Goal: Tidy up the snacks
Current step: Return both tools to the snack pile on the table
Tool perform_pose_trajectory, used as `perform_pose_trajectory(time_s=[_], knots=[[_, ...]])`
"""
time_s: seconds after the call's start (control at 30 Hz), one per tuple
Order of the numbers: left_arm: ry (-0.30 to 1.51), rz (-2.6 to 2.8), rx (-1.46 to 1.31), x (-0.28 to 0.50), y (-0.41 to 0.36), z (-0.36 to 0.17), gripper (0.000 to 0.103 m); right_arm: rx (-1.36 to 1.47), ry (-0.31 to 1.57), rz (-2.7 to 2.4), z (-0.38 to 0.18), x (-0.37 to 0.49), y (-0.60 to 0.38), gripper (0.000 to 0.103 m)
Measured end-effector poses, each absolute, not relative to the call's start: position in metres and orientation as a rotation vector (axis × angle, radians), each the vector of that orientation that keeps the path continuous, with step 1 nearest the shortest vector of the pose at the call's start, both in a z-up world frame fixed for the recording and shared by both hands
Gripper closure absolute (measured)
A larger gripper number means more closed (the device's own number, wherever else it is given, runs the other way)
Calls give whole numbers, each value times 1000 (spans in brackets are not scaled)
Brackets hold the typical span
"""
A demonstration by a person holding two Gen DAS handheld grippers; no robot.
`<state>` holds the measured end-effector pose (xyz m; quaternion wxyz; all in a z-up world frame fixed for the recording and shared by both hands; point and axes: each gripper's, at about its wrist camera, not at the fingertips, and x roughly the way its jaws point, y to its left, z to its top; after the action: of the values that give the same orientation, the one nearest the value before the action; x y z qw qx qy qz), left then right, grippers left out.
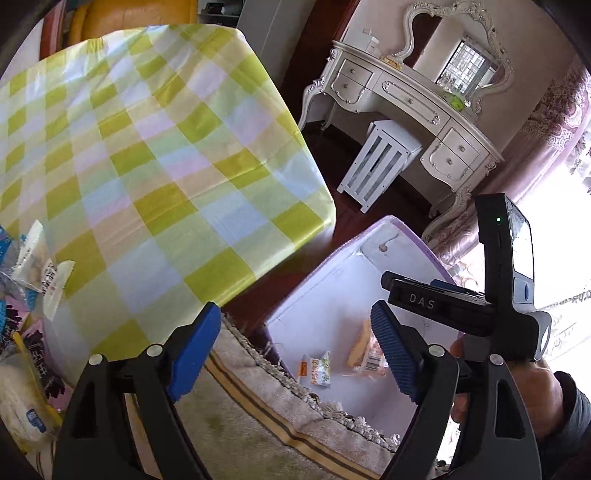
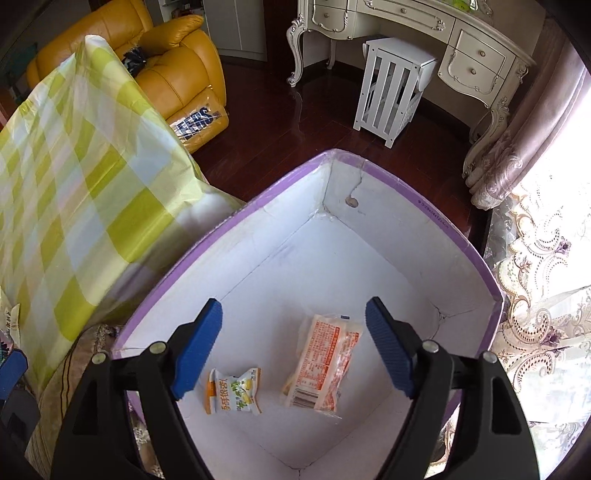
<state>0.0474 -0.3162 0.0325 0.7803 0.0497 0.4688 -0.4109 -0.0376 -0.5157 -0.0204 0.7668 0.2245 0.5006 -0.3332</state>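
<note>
glossy plastic snack packets (image 2: pixel 232 391), matt cardboard box (image 2: pixel 424 206), glossy tablecloth (image 1: pixel 147 147).

A yellow armchair (image 2: pixel 177 74) is sitting on the dark floor (image 2: pixel 277 129) — a white slatted stool (image 2: pixel 391 88) is standing under the ornate dresser (image 2: pixel 424 26), curtains (image 2: pixel 535 177) hanging beside.

Your left gripper (image 1: pixel 295 343) points steeply downward, its blue pads (image 1: pixel 194 349) spread wide with nothing between them. Your right gripper (image 2: pixel 293 347) tips down more steeply still, its ribbed blue pads (image 2: pixel 391 350) likewise standing well apart and pressing on nothing. In the left wrist view your right hand (image 1: pixel 532 387) shows at the lower right edge, wrapped around the black handle of its gripper, a dark sleeve at the wrist.
</note>
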Motion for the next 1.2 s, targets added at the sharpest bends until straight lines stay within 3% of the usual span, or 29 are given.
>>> perform_pose_trajectory(time_s=[0.3, 0.6, 1.2], knots=[[896, -657, 131, 77, -241, 51, 16, 370, 1008, -637, 24, -5, -461, 14], [834, -454, 86, 93, -158, 56, 15, 265, 919, -492, 50, 20, -397, 12], [827, -252, -34, 95, -50, 49, 16, 198, 940, -184, 35, 60, -283, 12]])
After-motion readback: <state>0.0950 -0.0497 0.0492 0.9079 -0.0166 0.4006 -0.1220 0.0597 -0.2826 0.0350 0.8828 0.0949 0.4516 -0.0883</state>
